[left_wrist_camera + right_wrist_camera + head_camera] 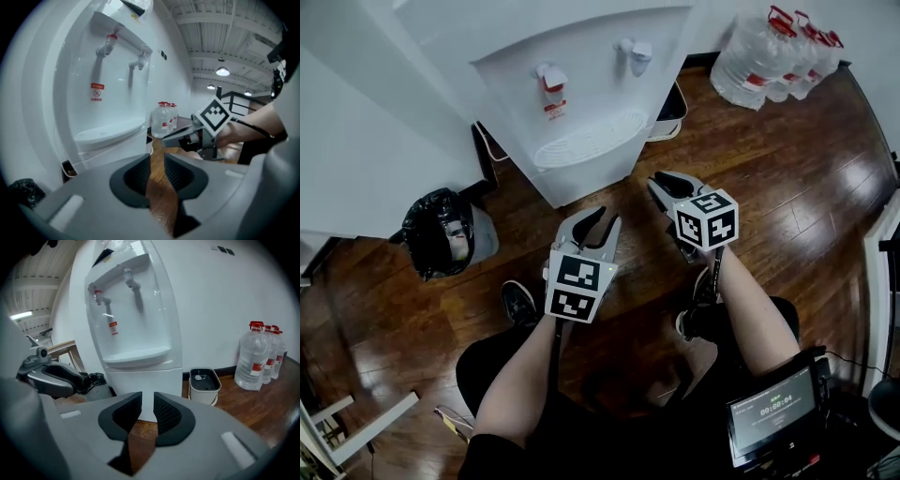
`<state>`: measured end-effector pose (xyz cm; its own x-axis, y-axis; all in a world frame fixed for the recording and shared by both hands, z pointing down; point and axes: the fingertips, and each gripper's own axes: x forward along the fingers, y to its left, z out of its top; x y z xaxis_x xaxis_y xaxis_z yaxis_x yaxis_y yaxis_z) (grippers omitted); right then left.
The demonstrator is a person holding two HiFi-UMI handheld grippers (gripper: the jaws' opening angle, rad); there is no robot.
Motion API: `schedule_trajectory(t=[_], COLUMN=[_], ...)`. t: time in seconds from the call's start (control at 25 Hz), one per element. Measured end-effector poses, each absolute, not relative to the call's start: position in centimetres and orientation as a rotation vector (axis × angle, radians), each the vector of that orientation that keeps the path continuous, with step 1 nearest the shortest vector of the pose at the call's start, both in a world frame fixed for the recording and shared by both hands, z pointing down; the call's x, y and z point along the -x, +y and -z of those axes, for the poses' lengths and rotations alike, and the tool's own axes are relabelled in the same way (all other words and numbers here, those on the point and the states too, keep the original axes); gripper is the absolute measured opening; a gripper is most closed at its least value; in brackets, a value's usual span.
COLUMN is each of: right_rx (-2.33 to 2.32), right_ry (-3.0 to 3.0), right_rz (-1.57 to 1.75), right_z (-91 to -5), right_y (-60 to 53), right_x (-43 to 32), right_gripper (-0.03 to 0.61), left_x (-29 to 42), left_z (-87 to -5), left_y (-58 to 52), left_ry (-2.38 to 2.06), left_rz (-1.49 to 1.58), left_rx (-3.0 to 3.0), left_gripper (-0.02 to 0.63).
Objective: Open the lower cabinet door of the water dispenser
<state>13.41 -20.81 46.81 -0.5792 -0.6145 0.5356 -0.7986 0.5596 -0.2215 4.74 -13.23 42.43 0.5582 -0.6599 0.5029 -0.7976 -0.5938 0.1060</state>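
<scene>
The water dispenser (581,94) stands on the wooden floor (806,187) at its far edge, backed against the white wall. Its lower cabinet door (143,383) sits below the drip ledge and looks flush and closed in the right gripper view.

Both tongs hang in the air in front of it, clear of the door. The left tongs (595,225) have their jaws a narrow gap apart, with only floor showing between them. They grip nothing. The right tongs (670,187) are just beside them and nearer the dispenser. Their jaws are also slightly parted and empty, aimed at the lower front.

A small white bin (205,383) stands on the floor just right of the dispenser. A cluster of water bottles (769,52) fills the far right corner, and a black bin bag (441,230) sits to the dispenser's left.
</scene>
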Motion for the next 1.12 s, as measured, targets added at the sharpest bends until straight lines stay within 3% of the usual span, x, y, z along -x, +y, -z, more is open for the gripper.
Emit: schedule_trajectory(t=[0.08,0.16,0.32,0.72,0.96,1.12], right_rx=[-1.142,-1.116,-1.011,-0.744,-0.512,-0.432], right_ry=[-2.403,-2.406,-2.384,-2.34,-2.377,-2.342], right_rz=[-0.637,-0.639,-0.597,-0.422,-0.287,-0.209], right_z=[-47.5,-48.1,-50.2,-54.0,-54.5,-55.7], right_y=[-22.3,-23.5,-25.7,-31.0,-32.1,-33.0], right_x=[-14.1,-14.3,-14.2,-15.1,-13.5,-12.3], right_gripper=[0.082,0.154,0.22,0.262,0.324,0.324], left_x=[-5.6,-6.1,-6.3,-4.9,-6.6,-7.8], left_z=[-42.4,-43.1,-44.9,-47.4,-47.2,-46.8], left_y=[-14.0,-14.8,-16.1,-18.0,-17.5,-16.6], left_ry=[-1.151,-1.11,-1.047,-1.033,-0.933,-0.851], left_rz=[-0.613,-0.649,-0.73,-0.841,-0.831,-0.823], left_rx=[-2.498,-2.503,-2.47,-2.386,-2.386,-2.396], left_gripper=[0.115,0.123,0.132,0.161,0.161,0.161])
